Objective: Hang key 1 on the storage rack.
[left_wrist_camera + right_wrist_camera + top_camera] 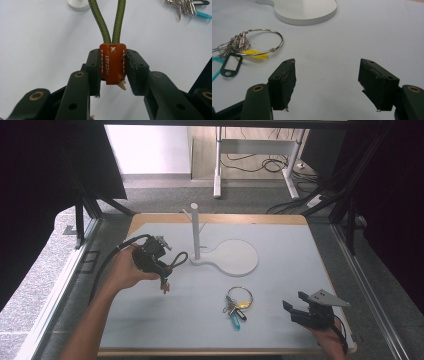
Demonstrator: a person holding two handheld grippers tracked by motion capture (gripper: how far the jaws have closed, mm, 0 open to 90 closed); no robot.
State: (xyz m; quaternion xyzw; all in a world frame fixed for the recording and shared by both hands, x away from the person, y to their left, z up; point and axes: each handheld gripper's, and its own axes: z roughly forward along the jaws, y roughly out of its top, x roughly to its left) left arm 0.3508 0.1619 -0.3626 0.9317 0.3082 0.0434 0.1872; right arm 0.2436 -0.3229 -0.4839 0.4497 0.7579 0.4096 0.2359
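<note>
Soft even light, dark surroundings

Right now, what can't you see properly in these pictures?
- Top of the green cord loop: cut off by the upper edge of the left gripper view.
- What hangs under the orange leather tag: in the left gripper view the tag and the fingers hide most of it; in the high view it is too small.
- Key bunch: too small in the high view to count keys; cut off at the right gripper view's left edge.
</note>
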